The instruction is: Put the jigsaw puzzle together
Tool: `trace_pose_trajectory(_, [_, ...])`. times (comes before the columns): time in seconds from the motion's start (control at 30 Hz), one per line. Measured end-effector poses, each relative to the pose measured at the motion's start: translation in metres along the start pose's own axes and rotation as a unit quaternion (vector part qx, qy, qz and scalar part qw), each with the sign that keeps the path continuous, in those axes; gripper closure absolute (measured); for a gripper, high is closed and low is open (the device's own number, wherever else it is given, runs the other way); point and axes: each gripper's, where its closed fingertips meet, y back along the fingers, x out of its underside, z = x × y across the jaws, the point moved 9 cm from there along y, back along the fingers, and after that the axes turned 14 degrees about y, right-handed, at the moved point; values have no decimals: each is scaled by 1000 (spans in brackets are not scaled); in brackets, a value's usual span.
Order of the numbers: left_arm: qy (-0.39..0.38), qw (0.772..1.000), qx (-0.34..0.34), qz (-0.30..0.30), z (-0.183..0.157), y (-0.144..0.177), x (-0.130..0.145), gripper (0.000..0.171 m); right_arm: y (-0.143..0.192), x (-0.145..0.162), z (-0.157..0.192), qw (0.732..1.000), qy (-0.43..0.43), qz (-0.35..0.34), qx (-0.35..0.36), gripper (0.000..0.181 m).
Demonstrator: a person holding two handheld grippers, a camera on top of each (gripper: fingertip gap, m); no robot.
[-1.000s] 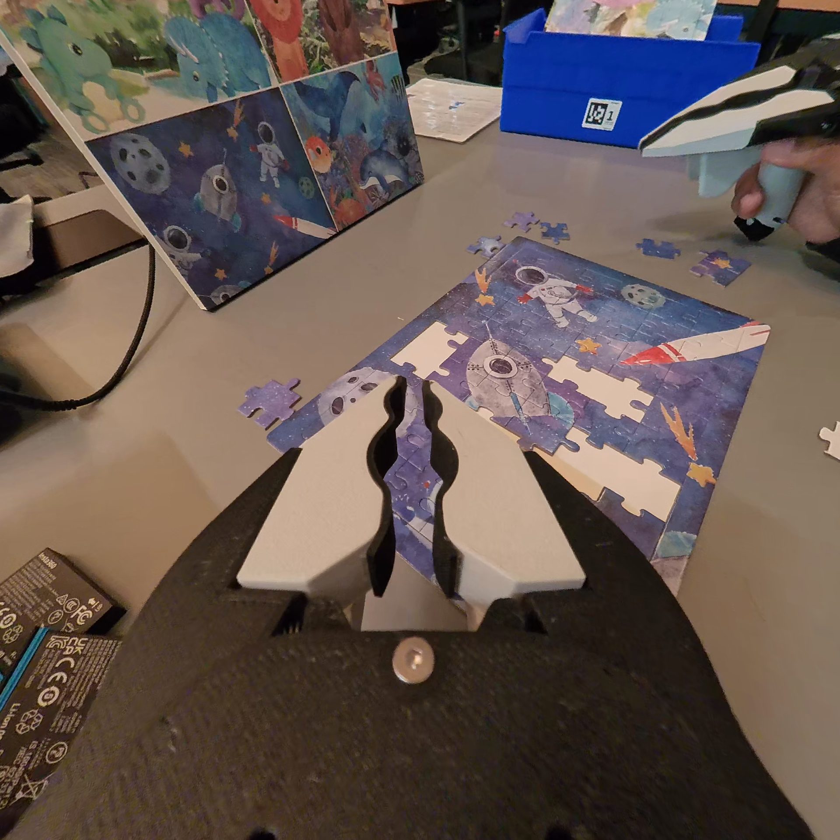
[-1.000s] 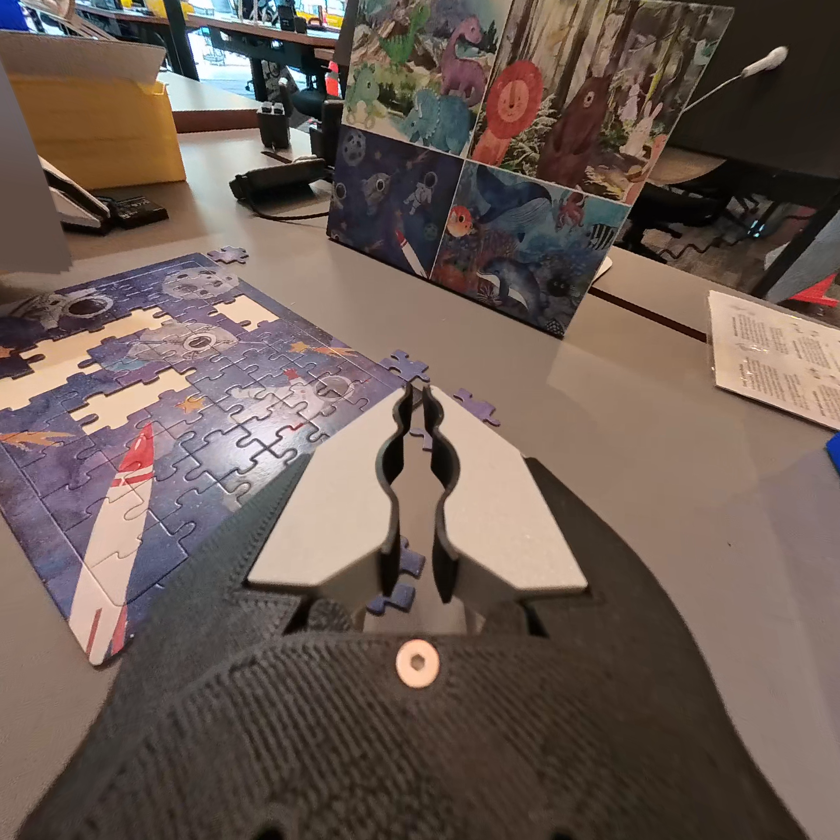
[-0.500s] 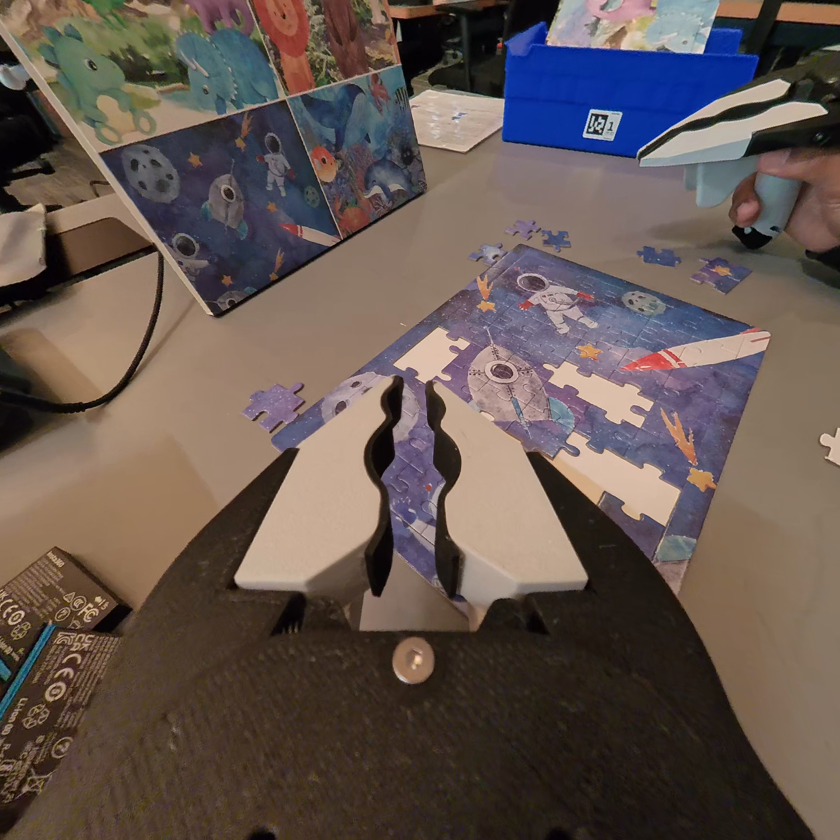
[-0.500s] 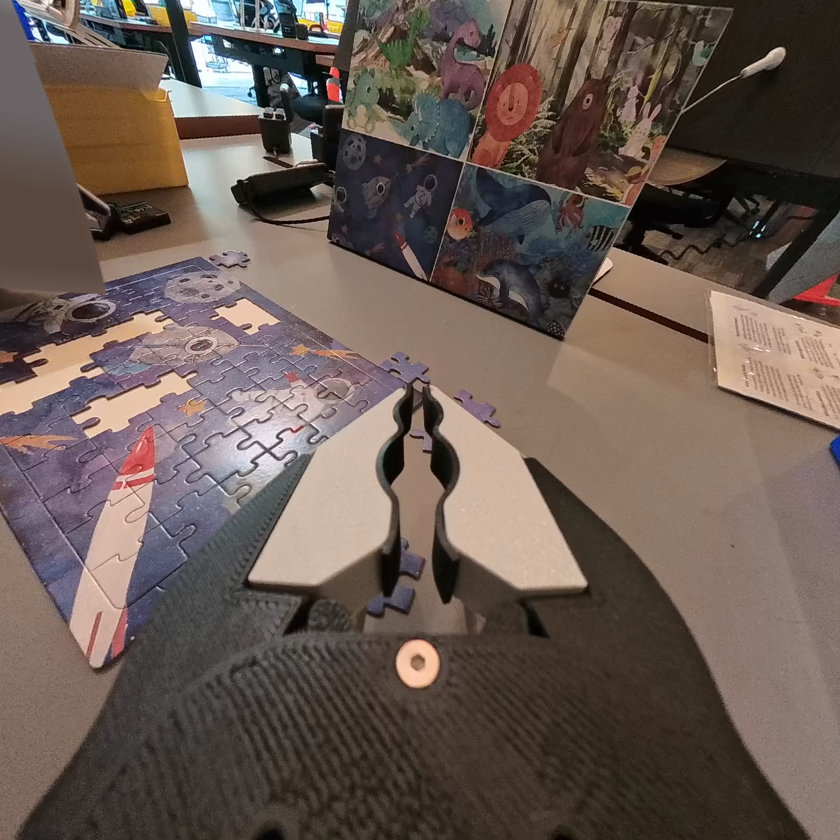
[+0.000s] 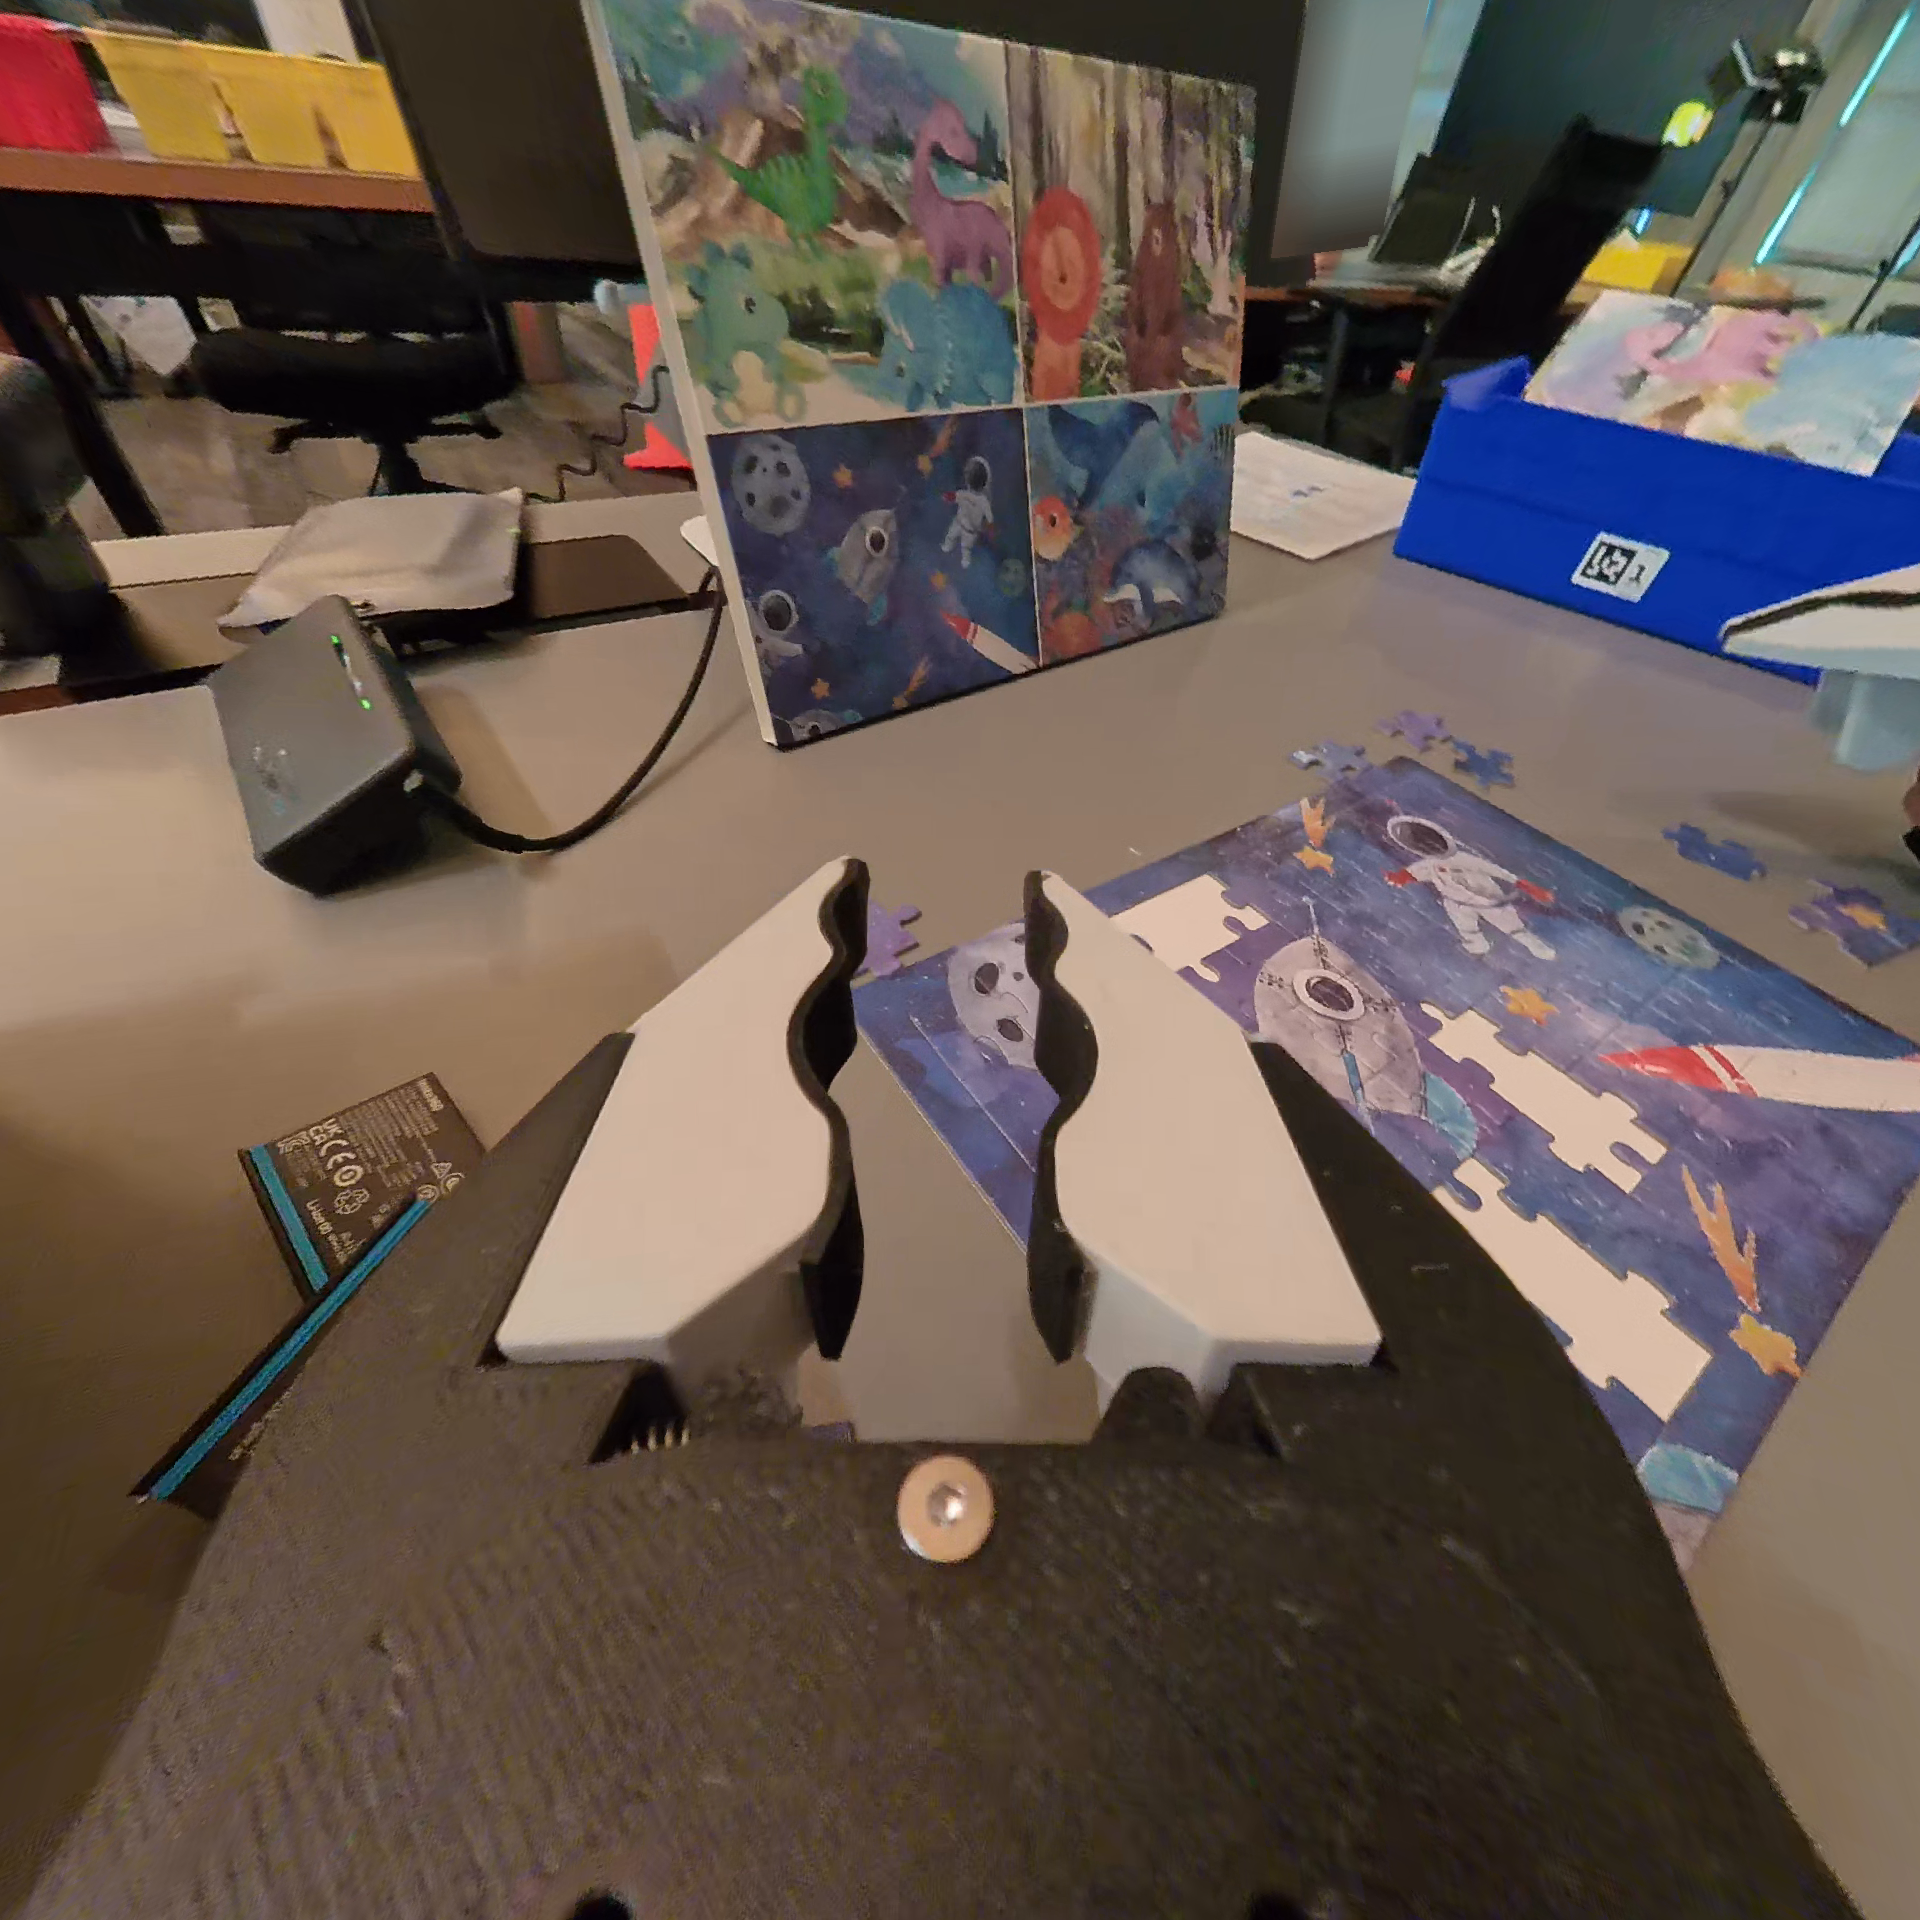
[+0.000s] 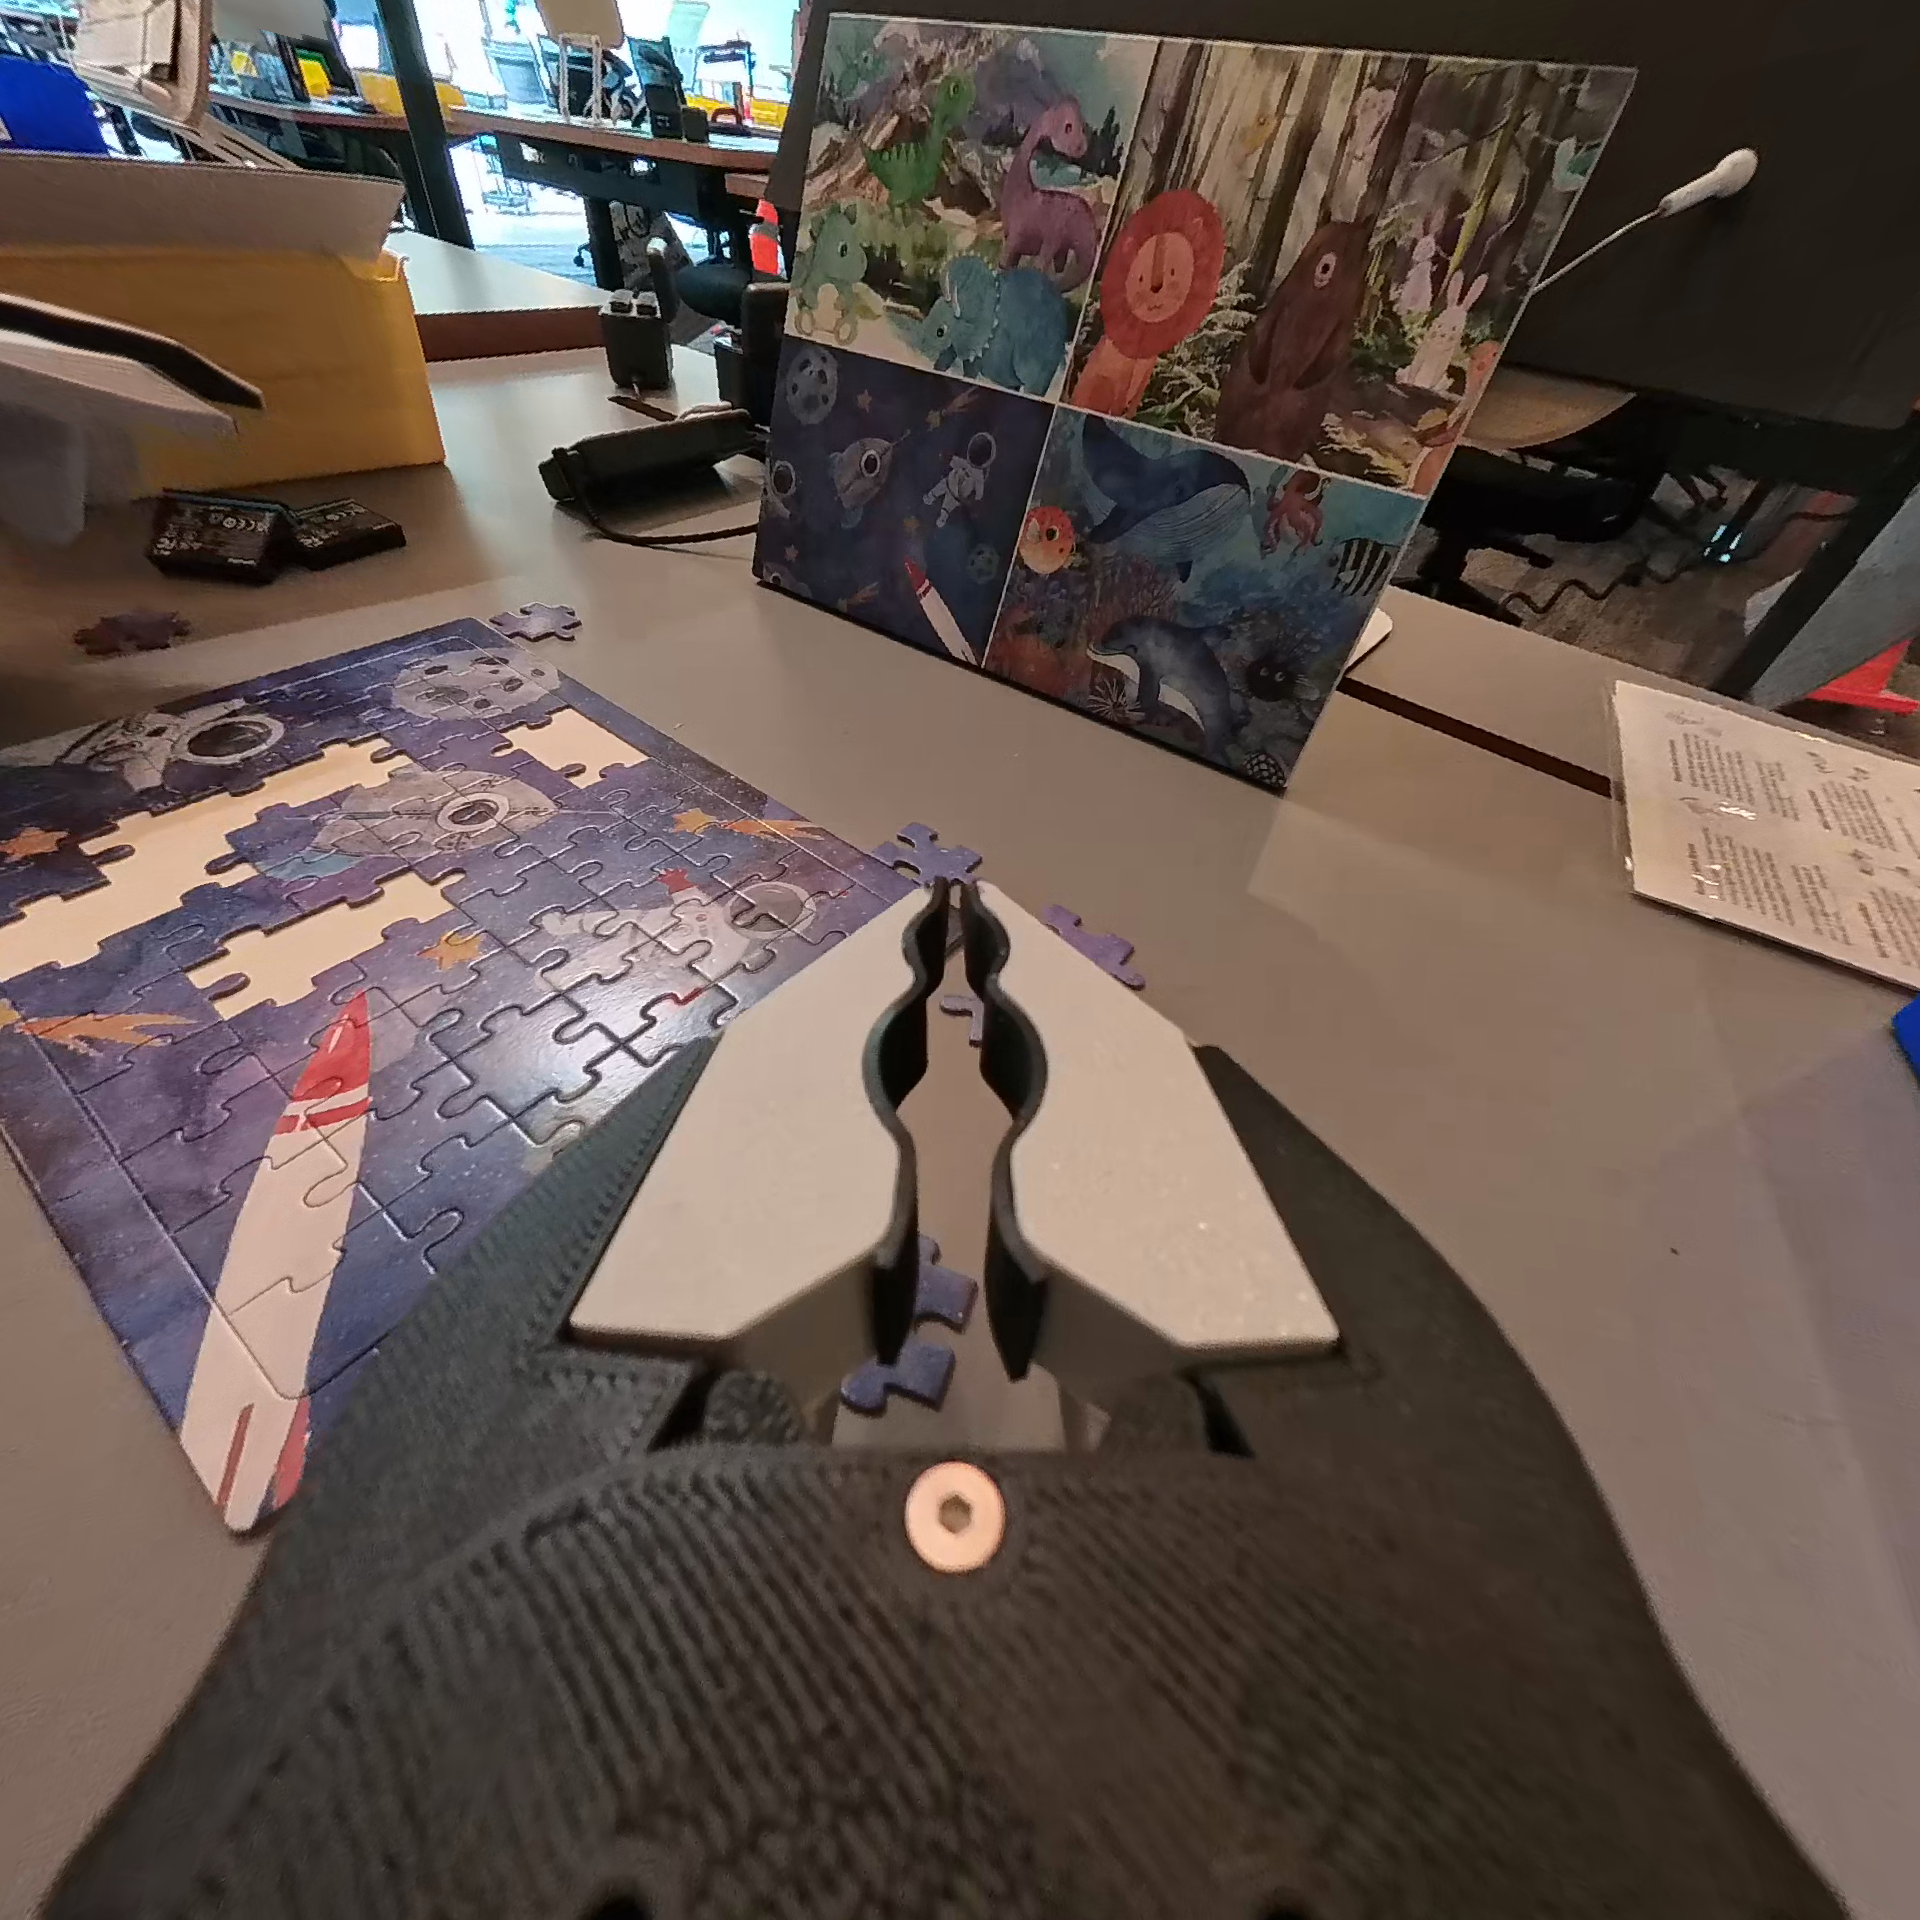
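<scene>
One grey tabletop (image 5: 312,956) carries everything here. The largest thing on it is a picture board (image 6: 1143,395) of four scenes, propped at a slant toward the far edge. Next in size, the space-themed jigsaw puzzle (image 5: 1558,1039) lies flat in the middle of the tabletop, mostly assembled, with several white gaps where pieces are missing. A blue bin (image 5: 1662,540) stands near the far right corner in the left wrist view, and a printed sheet (image 6: 1787,831) lies at the right edge in the right wrist view. A small black device (image 5: 312,748) with a cable sits toward the left edge, and flat black packs (image 5: 353,1174) lie close to the near-left side.

The left gripper (image 5: 945,883) hovers over the puzzle's near-left corner with its jaws spread to a clear gap and nothing between them. The right gripper (image 6: 954,896) hangs beside the puzzle's far right corner, its tips nearly touching and empty.

Smallest are the loose pieces: one purple piece (image 5: 888,935) just beside the puzzle's left corner, a few pieces (image 5: 1444,743) along its far edge, and two pieces (image 6: 914,1320) on the tabletop under the right gripper.
</scene>
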Motion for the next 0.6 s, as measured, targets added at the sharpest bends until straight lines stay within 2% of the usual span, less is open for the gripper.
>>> trace_pose_trajectory(0.13, [-1,999,-16,-40,6,9,-8,145,2,-1,-2,1000,-7,-11,3,181])
trace_pose_trajectory(0.2, [-11,998,-26,-49,11,15,-12,153,4,-2,-2,1000,-13,-17,4,181])
trace_pose_trajectory(0.27, [-20,999,-27,-38,19,20,-13,171,5,-2,-3,1000,-17,-22,5,181])
trace_pose_trajectory(0.43, [-22,999,-22,24,32,20,-7,171,6,-2,-4,999,-23,-26,4,181])
trace_pose_trajectory(0.6, [-37,998,-17,40,29,17,-3,171,4,-1,-3,1000,-20,-20,2,181])
